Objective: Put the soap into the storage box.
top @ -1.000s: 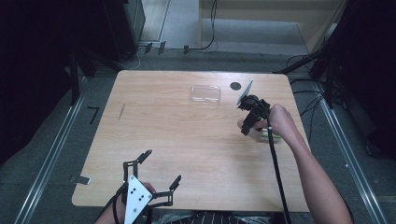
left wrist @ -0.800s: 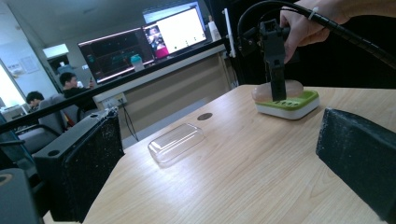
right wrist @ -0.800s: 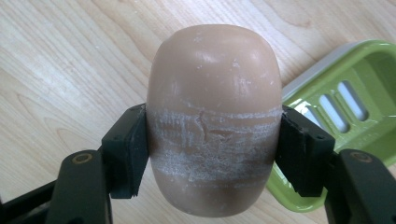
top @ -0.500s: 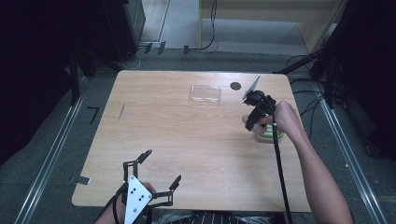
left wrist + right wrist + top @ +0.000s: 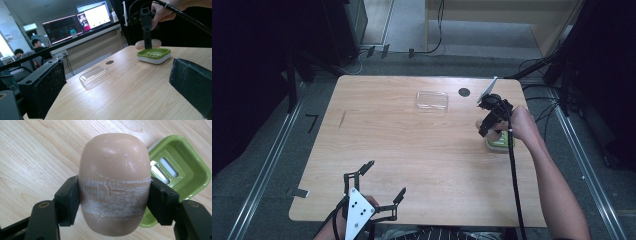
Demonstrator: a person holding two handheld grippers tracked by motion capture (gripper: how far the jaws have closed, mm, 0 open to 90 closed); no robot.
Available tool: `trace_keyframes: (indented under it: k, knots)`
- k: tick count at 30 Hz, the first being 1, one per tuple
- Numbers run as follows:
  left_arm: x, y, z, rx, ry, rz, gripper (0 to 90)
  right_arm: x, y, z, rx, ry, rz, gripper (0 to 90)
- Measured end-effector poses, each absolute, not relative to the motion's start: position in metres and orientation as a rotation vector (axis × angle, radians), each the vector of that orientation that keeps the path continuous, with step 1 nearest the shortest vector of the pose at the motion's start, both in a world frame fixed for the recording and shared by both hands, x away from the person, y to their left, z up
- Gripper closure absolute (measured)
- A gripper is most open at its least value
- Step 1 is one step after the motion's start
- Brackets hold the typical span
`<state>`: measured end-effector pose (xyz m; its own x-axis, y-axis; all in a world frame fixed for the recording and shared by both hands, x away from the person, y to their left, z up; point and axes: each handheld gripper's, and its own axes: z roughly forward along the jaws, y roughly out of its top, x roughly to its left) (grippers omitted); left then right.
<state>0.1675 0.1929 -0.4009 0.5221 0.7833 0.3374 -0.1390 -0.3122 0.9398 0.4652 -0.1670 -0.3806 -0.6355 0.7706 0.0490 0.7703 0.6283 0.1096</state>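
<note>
The right tool (image 5: 113,202) clamped the soap (image 5: 113,182) beside the green dish (image 5: 177,173); its scuffed, slick sides could slip. The left tool (image 5: 374,187) sat apart, idle

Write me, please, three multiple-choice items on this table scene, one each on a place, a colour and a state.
1. Where does the clear lid lie?
A. On the soap dish
B. Alone on the table, toward its far edge
C. In the left tongs

2. What colour is the soap dish tray?
A. Green
B. Blue
C. Red

3. How do the right tongs stand?
A. Open and empty
B. Shut on the lid
C. Shut on the soap

Answers: 1 B, the high view shows it apart from the dish; 2 A, green over a white base; 3 C, both jaws press the bar's sides.
</note>
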Motion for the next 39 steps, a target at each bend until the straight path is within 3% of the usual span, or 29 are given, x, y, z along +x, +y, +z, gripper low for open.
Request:
trace_keyframes:
  k: [39]
  knots:
    - [0.168,0.193,-0.401,1.637,0.555,1.020,1.1,0.490,-0.206,-0.396,1.569,2.730,0.216,34.0]
